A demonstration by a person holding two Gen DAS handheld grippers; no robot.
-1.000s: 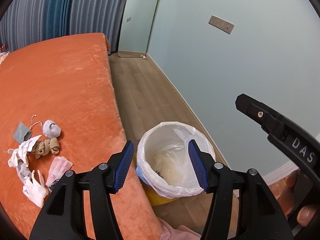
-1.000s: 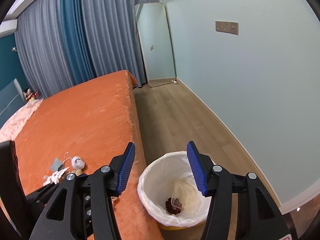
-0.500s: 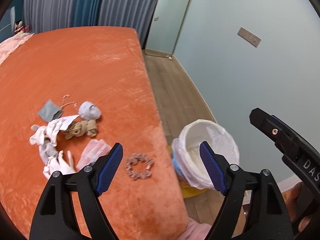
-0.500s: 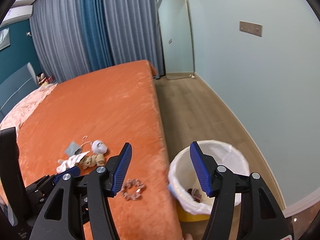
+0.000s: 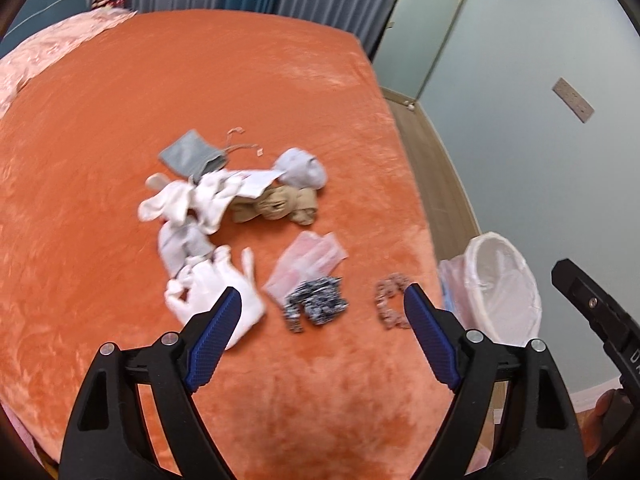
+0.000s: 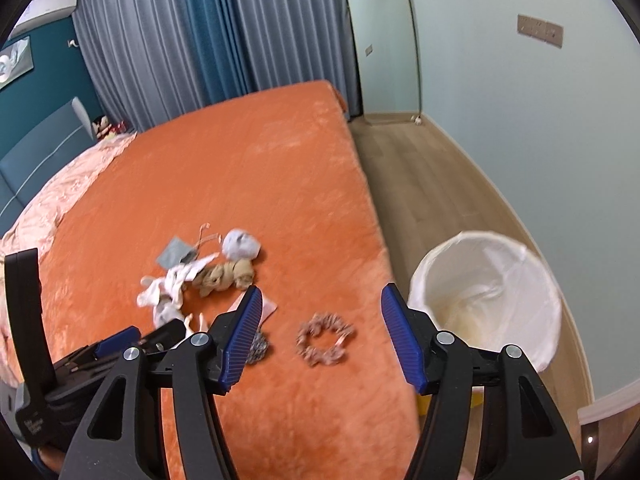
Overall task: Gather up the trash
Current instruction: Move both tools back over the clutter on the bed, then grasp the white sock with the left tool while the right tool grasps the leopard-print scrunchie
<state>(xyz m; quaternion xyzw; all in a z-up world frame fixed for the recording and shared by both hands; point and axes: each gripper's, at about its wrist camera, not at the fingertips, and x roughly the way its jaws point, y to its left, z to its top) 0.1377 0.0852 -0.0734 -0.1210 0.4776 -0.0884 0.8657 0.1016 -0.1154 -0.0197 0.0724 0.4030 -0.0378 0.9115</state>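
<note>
Trash lies on the orange bed cover (image 5: 160,80): a dark patterned scrunchie (image 5: 316,306), a pink scrunchie (image 5: 390,300) (image 6: 324,338), a clear plastic bag (image 5: 308,260), white cloth pieces (image 5: 212,292), tan socks (image 5: 280,206), a pale blue sock ball (image 5: 300,170) and a grey pouch (image 5: 190,156). My left gripper (image 5: 322,294) hovers above the dark scrunchie; its jaws are opening and nothing is between them. My right gripper (image 6: 320,292) hangs open and empty above the pink scrunchie. A bin with a white liner (image 6: 484,292) (image 5: 496,280) stands on the floor beside the bed.
The bed edge drops to a wooden floor (image 6: 412,168) on the right, with a pale wall close behind the bin. A leaning mirror (image 6: 384,40) and grey-blue curtains (image 6: 200,40) stand at the far end. A pink quilt (image 6: 60,184) covers the bed's left side.
Both grippers have swung left from over the bin to over the bed and come lower. The left jaws have widened. The trash pile now sits centred and closer in both views.
</note>
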